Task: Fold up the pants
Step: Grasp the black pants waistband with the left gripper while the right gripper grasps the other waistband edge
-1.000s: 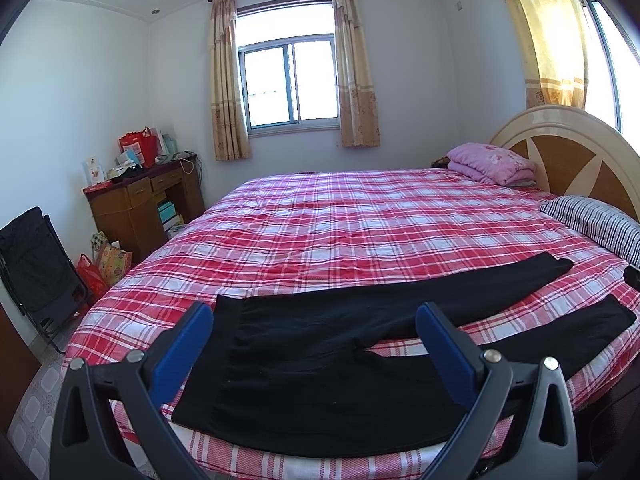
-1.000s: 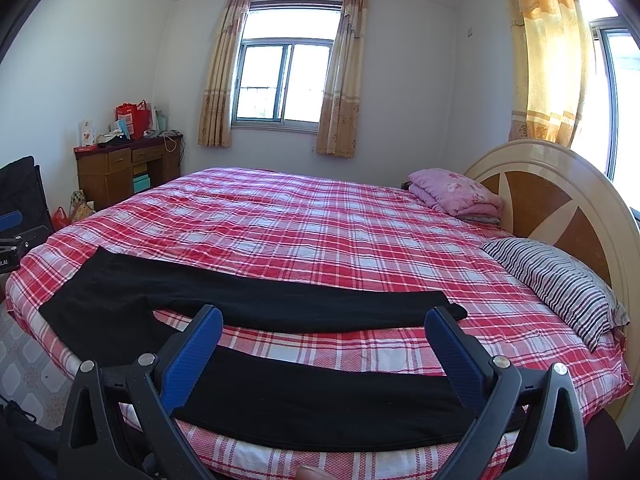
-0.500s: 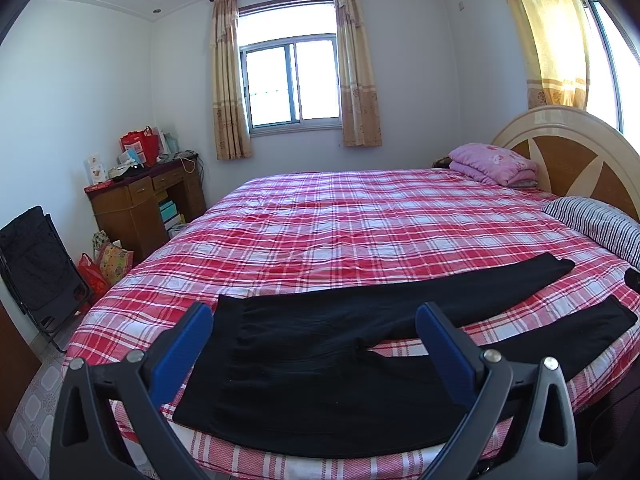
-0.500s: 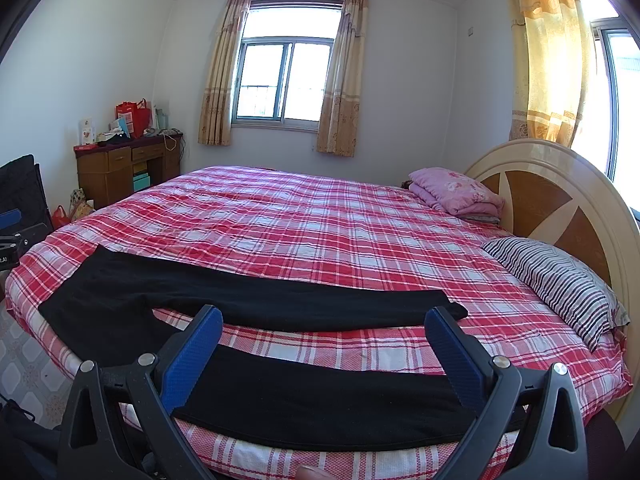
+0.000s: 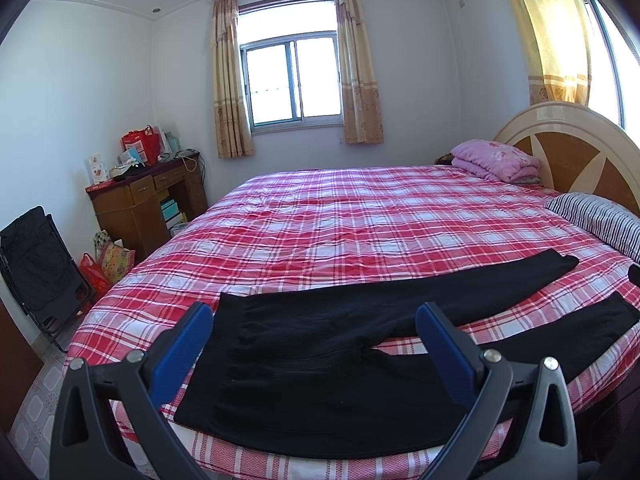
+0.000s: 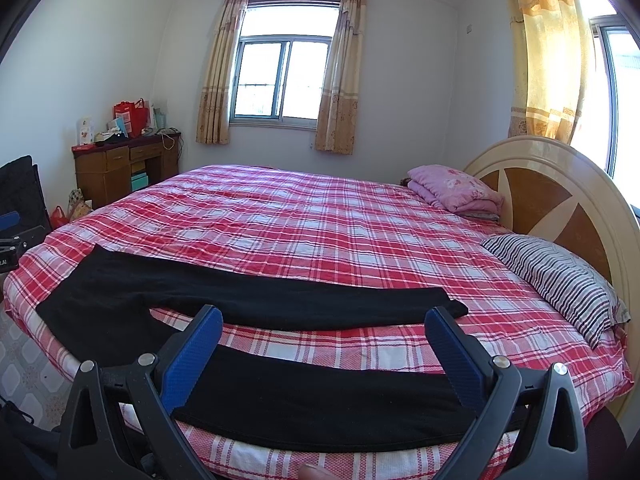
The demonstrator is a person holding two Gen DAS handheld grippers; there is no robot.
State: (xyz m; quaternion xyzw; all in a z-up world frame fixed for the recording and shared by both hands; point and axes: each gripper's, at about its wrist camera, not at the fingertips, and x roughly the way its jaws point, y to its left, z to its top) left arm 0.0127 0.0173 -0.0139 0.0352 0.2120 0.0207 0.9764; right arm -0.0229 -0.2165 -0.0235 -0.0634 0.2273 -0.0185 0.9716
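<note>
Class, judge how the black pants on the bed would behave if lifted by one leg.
The black pants lie flat and thin, so they would probably droop limply. They look light. Spread on the plaid bedcover, the other leg would likely drag along.

The left gripper (image 5: 314, 316) and the right gripper (image 6: 324, 320) are both level, blue-padded jaws spread wide with nothing between them, touching nothing.

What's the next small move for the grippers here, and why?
Probably lower both to the near leg's edge and pinch it. The black pants lie flat on the plaid bed, legs spread apart, unfolded. The left gripper hovers open over the waist end and the right gripper open over the near leg, neither touching cloth.
</note>
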